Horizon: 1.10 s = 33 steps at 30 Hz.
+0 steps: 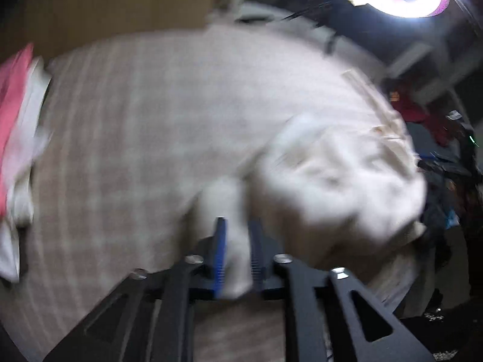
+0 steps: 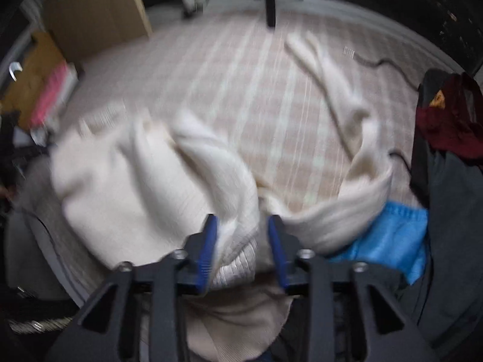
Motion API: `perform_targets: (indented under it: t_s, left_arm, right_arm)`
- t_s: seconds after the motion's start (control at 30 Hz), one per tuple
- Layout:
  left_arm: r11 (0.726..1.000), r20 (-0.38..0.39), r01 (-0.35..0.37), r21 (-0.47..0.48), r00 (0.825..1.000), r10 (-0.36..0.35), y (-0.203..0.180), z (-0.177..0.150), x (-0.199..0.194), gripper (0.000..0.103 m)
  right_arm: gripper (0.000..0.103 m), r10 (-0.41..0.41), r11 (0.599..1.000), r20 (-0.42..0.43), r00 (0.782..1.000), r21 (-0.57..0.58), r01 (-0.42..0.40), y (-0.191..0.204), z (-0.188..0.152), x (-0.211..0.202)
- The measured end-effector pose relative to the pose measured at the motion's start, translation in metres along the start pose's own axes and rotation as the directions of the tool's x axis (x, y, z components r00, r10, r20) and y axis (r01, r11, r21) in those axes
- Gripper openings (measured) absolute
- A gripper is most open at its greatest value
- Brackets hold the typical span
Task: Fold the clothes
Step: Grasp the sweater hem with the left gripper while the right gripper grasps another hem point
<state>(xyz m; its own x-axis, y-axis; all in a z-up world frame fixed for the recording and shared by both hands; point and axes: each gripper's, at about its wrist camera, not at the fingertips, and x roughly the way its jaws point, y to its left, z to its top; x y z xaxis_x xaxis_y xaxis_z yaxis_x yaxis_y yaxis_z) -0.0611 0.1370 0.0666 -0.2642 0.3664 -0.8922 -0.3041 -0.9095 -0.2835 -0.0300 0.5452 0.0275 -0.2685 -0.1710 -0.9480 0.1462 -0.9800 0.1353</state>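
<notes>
A cream knit sweater point(image 2: 126, 181) lies crumpled on a bed with a pink and white striped cover point(image 2: 241, 84). One long sleeve point(image 2: 338, 90) stretches toward the far right. My right gripper point(image 2: 243, 223) has its blue pads around a ribbed fold of the sweater point(image 2: 238, 259), jaws part closed on it. In the left wrist view the same sweater point(image 1: 341, 181) bunches at the right, and my left gripper point(image 1: 238, 226) is shut on a strip of its fabric. Both views are motion-blurred.
A blue cloth point(image 2: 389, 238), dark grey garments point(image 2: 452, 211) and a maroon garment point(image 2: 449, 114) lie at the right. Pink and white folded clothes point(image 1: 15, 114) sit at the bed's left edge. A black cable point(image 2: 380, 63) crosses the cover. A wooden panel point(image 2: 90, 9) stands behind.
</notes>
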Motion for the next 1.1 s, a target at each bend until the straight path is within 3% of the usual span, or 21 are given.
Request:
perform_targets:
  t_s: [0.13,0.3,0.43,0.57,0.7,0.73,0.77,0.83,0.93,1.03,1.1]
  left_arm:
    - [0.988,-0.025,-0.044,0.151,0.999,0.048,-0.037,0.027,0.032,0.040]
    - [0.943,-0.055,-0.144,0.300,0.984,0.168,-0.067,0.036,0.069,0.037]
    - [0.922,-0.039,-0.094,0.374,0.992,0.117,-0.081,0.041,0.072,0.037]
    - [0.899,-0.108,-0.078,0.431,0.985,0.137,-0.082,0.045,0.105,0.037]
    - [0.894,-0.103,-0.057,0.445,0.988,0.114,-0.075,0.050,0.116,0.030]
    - [0.895,-0.100,-0.055,0.443,0.989,0.110,-0.072,0.052,0.115,0.013]
    - [0.909,-0.112,-0.034,0.414,0.990,0.088,-0.066,0.056,0.113,0.006]
    - [0.936,-0.138,0.012,0.353,0.990,0.039,-0.054,0.062,0.107,0.006]
    - [0.951,-0.103,0.041,0.305,0.995,-0.009,-0.042,0.070,0.079,0.006]
    - [0.970,-0.047,0.102,0.222,0.994,-0.094,-0.022,0.084,0.047,0.006]
    - [0.980,-0.010,0.088,0.180,0.996,-0.088,-0.010,0.093,0.042,0.006]
  right_arm:
    - [0.038,0.012,1.000,0.059,0.998,-0.025,-0.011,-0.002,0.025,-0.002]
    - [0.038,0.027,0.996,0.007,1.000,-0.080,-0.026,0.014,0.027,0.029]
    - [0.038,0.013,0.990,-0.020,1.000,-0.141,-0.016,0.028,0.025,0.052]
    - [0.040,0.032,0.991,-0.026,0.999,-0.129,-0.035,0.026,0.029,0.065]
    - [0.046,0.028,0.991,-0.021,0.999,-0.127,-0.030,0.020,0.030,0.067]
    - [0.046,0.037,0.992,-0.014,0.999,-0.117,-0.038,0.017,0.031,0.065]
    - [0.046,0.049,0.993,-0.007,0.999,-0.105,-0.049,0.015,0.031,0.063]
    - [0.046,0.057,0.995,0.009,0.998,-0.079,-0.056,0.008,0.032,0.060]
    - [0.046,0.058,0.994,0.031,0.998,-0.089,-0.056,0.003,0.033,0.051]
    - [0.046,0.105,0.981,0.029,0.994,-0.165,-0.099,0.015,0.034,0.054]
    - [0.046,0.111,0.966,-0.001,0.994,-0.237,-0.108,0.030,0.037,0.067]
